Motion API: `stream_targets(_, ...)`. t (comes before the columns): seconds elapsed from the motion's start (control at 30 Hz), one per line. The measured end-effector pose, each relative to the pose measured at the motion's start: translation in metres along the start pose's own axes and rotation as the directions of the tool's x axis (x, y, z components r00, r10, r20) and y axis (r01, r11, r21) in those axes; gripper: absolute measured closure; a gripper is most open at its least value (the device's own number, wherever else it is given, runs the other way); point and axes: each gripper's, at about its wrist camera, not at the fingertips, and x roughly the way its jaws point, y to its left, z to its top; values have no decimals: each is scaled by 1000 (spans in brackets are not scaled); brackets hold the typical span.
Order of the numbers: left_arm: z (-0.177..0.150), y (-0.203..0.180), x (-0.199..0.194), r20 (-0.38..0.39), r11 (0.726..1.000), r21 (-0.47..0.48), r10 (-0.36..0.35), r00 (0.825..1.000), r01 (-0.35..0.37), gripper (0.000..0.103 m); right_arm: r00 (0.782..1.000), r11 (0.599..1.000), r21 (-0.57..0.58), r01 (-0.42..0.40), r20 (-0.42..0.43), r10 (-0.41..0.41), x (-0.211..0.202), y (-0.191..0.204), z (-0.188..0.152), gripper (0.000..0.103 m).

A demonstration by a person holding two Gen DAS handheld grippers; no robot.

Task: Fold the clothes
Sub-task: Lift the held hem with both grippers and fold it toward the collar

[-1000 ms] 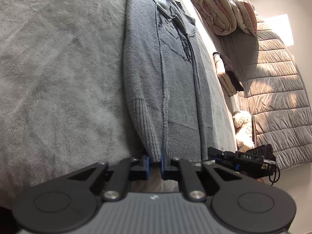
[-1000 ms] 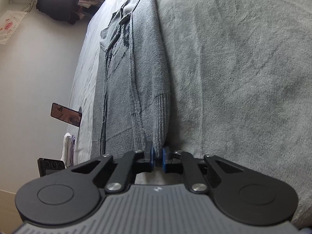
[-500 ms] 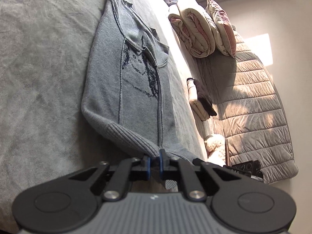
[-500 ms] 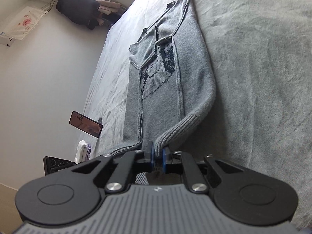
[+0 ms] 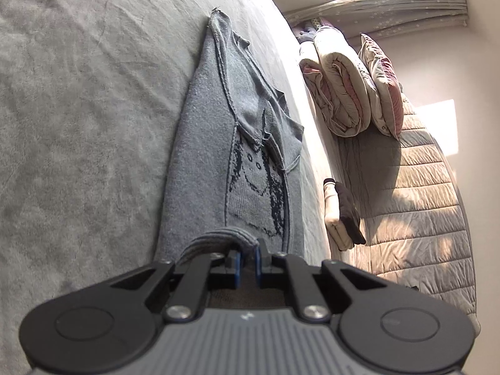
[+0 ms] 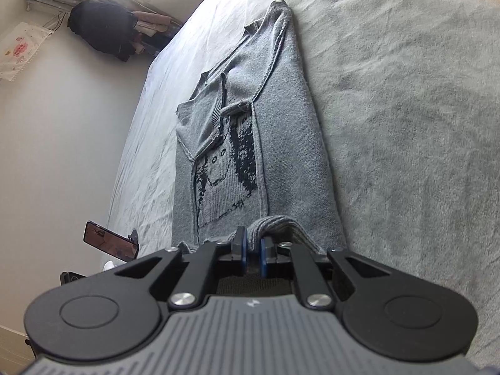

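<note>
Two grippers, left gripper (image 5: 247, 257) and right gripper (image 6: 252, 254), each clamped on the ribbed hem of one grey sweater (image 5: 200, 168); its long axis runs straight away, collar far, on the bed (image 5: 78, 109).

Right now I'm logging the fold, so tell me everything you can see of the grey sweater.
The grey sweater is a soft knit with a dark pixel-style figure on its front, lying lengthwise on the grey bed cover, sides folded inward. Its ribbed hem is lifted off the bed, pinched by the left gripper and right gripper.
</note>
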Motion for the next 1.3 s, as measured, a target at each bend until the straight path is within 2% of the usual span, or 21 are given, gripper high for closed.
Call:
stream_targets(0.17, 7, 1, 6, 34, 998, 55, 31, 999, -32, 91, 1000, 999, 49, -11, 10, 10, 11, -17, 3, 87)
stream_targets(0.2, 8, -3, 4, 40, 997, 74, 27, 999, -30, 87, 1000, 998, 64, -17, 13, 16, 12, -18, 4, 85)
stream_targets(0.27, 8, -11, -6, 84, 992, 123, 16, 996, -26, 75, 999, 998, 56, -39, 35, 37, 6, -12, 6, 75)
stream_targets(0.3, 7, -13, -12, 110, 989, 146, 13, 994, -29, 70, 998, 998, 45, -49, 52, 47, 2, -8, 7, 61)
stream_targets(0.33, 7, -15, -17, 134, 985, 167, 18, 991, -40, 67, 996, 998, 28, -54, 75, 52, -4, -4, 7, 54)
stream_targets(0.43, 5, -19, -23, 178, 972, 218, 54, 983, -93, 66, 991, 998, -36, -43, 127, 48, -16, 5, 7, 54)
stream_targets(0.6, 1, -21, -17, 201, 935, 290, 149, 968, -204, 65, 979, 977, -181, 115, 188, -81, -14, 16, -1, 54)
stream_targets(0.73, -3, -21, -10, 190, 916, 328, 177, 966, -232, 65, 966, 933, -284, 222, 197, -170, 2, 19, -10, 54)
stream_targets(0.8, -5, -22, -5, 183, 905, 347, 192, 964, -246, 66, 964, 922, -304, 239, 191, -187, 7, 18, -12, 54)
stream_targets(0.9, -8, -22, 2, 166, 896, 365, 203, 965, -251, 67, 965, 918, -320, 236, 190, -182, 12, 19, -15, 61)
stream_targets(1.07, -10, -18, 10, 152, 893, 368, 218, 964, -259, 71, 966, 906, -355, 231, 193, -171, 22, 18, -19, 63)
stream_targets(1.2, -8, -15, 13, 143, 903, 351, 209, 967, -247, 92, 969, 912, -354, 205, 206, -137, 24, 12, -19, 86)
stream_targets(1.23, -7, -15, 12, 135, 909, 346, 196, 971, -232, 94, 971, 921, -340, 189, 207, -123, 23, 10, -17, 90)
stream_targets(1.3, -5, -14, 8, 130, 923, 335, 157, 979, -192, 95, 974, 938, -311, 154, 209, -90, 19, 6, -13, 91)
